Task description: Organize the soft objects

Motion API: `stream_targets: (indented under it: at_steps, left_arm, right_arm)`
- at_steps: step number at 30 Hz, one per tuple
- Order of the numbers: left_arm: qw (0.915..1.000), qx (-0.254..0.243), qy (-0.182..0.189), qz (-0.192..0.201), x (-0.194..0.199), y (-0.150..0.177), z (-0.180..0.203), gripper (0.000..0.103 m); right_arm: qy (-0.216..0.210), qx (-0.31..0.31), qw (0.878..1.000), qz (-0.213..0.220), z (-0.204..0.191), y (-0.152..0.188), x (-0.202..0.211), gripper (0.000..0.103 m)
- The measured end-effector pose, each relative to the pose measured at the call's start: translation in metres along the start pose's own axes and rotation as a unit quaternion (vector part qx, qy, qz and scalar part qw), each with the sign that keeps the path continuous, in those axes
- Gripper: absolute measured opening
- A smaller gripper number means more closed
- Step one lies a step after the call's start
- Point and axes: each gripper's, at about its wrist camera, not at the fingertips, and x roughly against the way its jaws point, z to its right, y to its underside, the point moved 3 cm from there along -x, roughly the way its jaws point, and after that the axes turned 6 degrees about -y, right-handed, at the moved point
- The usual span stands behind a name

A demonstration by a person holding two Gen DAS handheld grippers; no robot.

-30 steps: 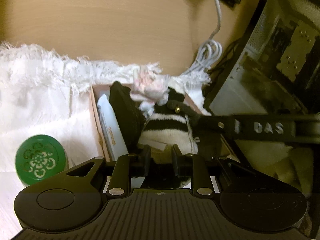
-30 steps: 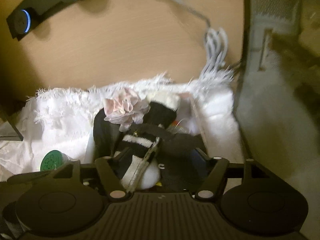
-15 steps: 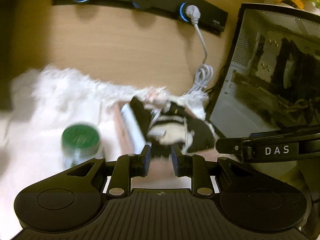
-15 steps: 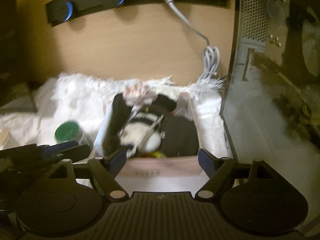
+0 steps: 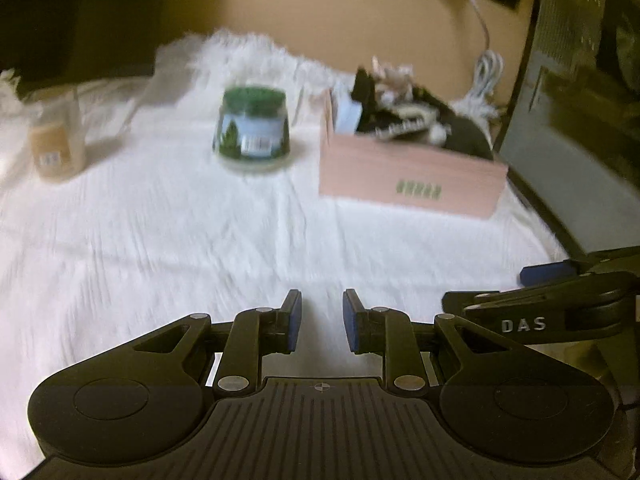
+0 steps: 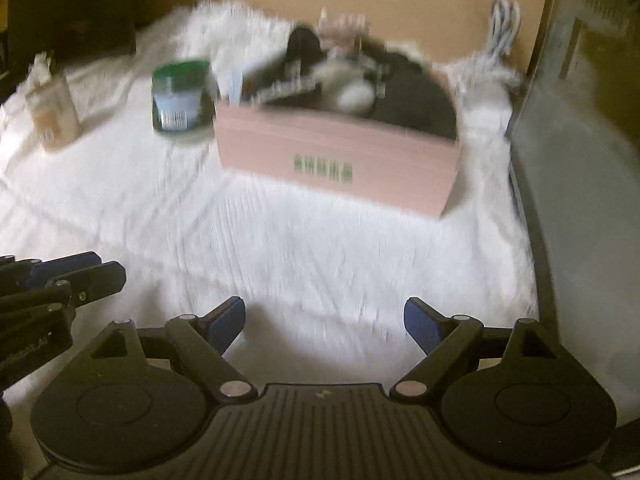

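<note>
A pink cardboard box (image 5: 408, 176) (image 6: 336, 156) stands at the back right of the white fringed cloth (image 5: 180, 248). It holds soft things: a pink scrunchie (image 5: 390, 74) (image 6: 340, 26), a black-and-white striped sock (image 5: 404, 122) (image 6: 348, 88) and a black cloth (image 5: 468, 136) (image 6: 416, 96). My left gripper (image 5: 322, 320) hovers over bare cloth well in front of the box, its jaws a narrow gap apart and empty. My right gripper (image 6: 324, 324) is beside it on the right, jaws opening wide with nothing between them.
A green-lidded jar (image 5: 252, 124) (image 6: 180, 96) stands left of the box, and a small beige bottle (image 5: 56, 144) (image 6: 52, 112) farther left. A computer case (image 5: 580, 120) (image 6: 580, 160) walls the right side. A coiled white cable (image 5: 486, 68) lies behind the box.
Both grippers have pulled back and down from over the box to the front of the cloth. The right jaws have spread wider and the striped sock stayed in the box.
</note>
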Motion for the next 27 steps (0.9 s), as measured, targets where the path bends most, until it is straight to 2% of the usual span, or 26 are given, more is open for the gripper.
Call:
stream_targets:
  at_steps: [2, 6, 13, 18, 27]
  left_arm:
    - [0.9999, -0.002, -0.008, -0.014, -0.002, 0.010, 0.007, 0.025]
    - [0.9989, -0.028, -0.038, 0.000, 0.004, 0.017, 0.024, 0.025]
    - [0.9964, -0.031, -0.077, 0.014, 0.005, 0.023, 0.038, 0.026]
    - [0.9962, -0.020, -0.083, 0.017, 0.005, 0.024, 0.038, 0.026]
    - [0.9962, -0.020, -0.083, 0.018, 0.006, 0.023, 0.037, 0.026]
  right_arm:
    - [0.000, -0.013, 1.000, 0.008, 0.006, 0.009, -0.002, 0.103]
    - [-0.011, -0.019, 0.999, 0.028, 0.014, 0.022, 0.001, 0.103]
    - [-0.031, 0.006, 0.998, 0.054, 0.019, 0.030, 0.005, 0.103]
    - [-0.035, 0.015, 0.996, 0.084, 0.020, 0.037, 0.007, 0.103]
    - [-0.041, 0.013, 0.996, 0.084, 0.021, 0.037, 0.007, 0.103]
